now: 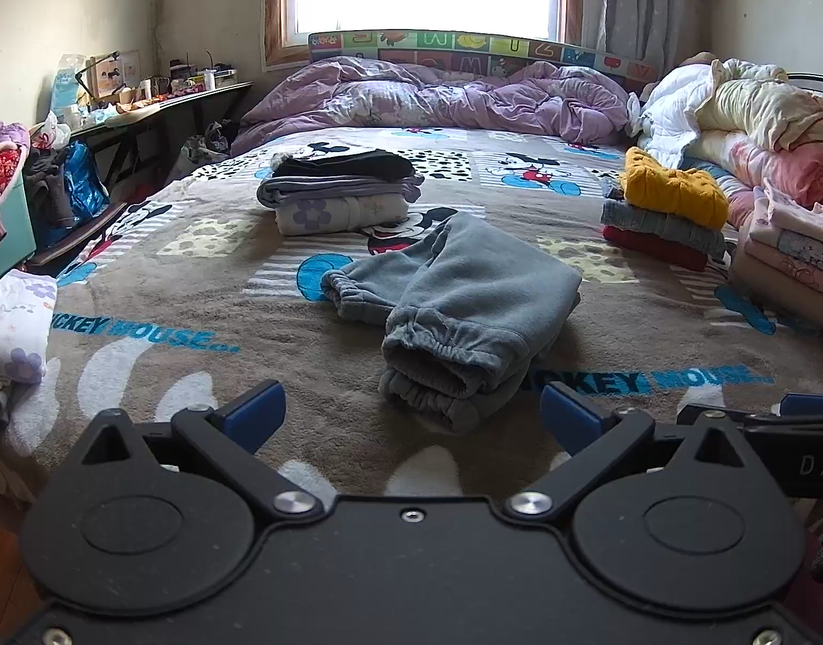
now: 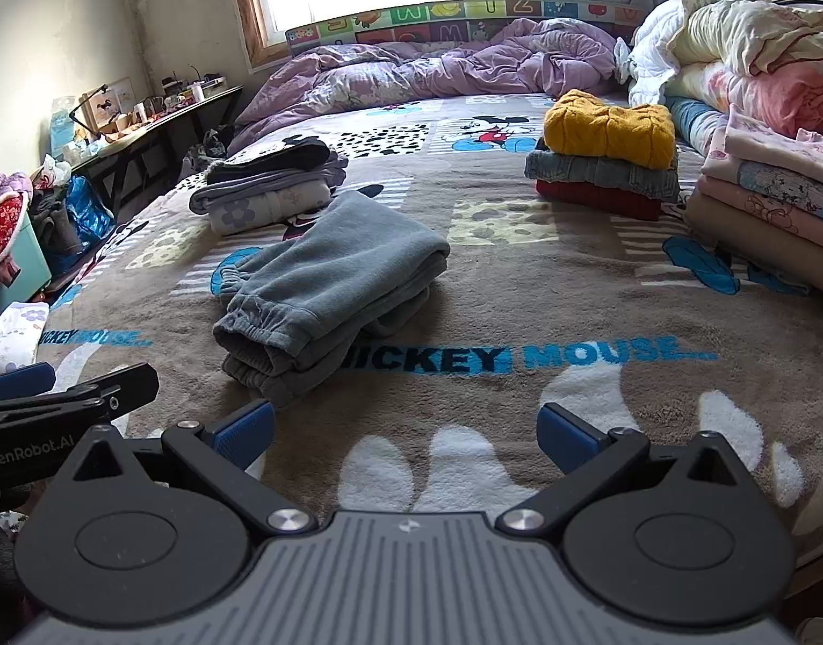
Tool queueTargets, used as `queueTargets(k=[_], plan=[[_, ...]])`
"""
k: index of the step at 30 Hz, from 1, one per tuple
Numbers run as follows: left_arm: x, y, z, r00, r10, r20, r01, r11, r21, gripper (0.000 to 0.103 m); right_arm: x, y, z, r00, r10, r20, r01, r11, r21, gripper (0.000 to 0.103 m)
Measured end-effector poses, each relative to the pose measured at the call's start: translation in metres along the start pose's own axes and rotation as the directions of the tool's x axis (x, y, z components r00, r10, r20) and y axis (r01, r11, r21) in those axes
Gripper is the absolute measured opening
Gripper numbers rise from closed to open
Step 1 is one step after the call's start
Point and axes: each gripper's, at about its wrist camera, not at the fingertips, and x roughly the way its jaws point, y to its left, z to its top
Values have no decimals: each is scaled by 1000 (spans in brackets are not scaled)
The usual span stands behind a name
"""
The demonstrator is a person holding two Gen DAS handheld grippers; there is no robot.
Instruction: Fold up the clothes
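Grey-blue sweatpants (image 1: 454,317) (image 2: 331,290) lie folded on the cartoon-print blanket (image 1: 196,290) (image 2: 546,312), cuffs toward me. My left gripper (image 1: 411,419) is open just short of the cuffs, nothing between its blue pads. My right gripper (image 2: 406,432) is open over bare blanket, to the right of the sweatpants and apart from them. The tip of each gripper shows in the other's view: the left one (image 2: 62,403) and the right one (image 1: 760,419).
A folded stack with a flowered piece (image 1: 339,193) (image 2: 272,183) sits behind the sweatpants. A yellow, denim and red stack (image 1: 669,209) (image 2: 605,156) and a pink stack (image 2: 766,199) stand right. Purple duvet (image 1: 438,97) lies at the headboard. A cluttered desk (image 1: 143,102) is left.
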Motion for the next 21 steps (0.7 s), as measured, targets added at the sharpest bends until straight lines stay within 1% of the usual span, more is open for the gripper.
queueTargets(k=[21], plan=[[-2, 2, 0, 1000, -8, 0, 8, 1000, -5, 103, -3, 3, -1, 1000, 2, 8, -2, 1000, -9, 103]])
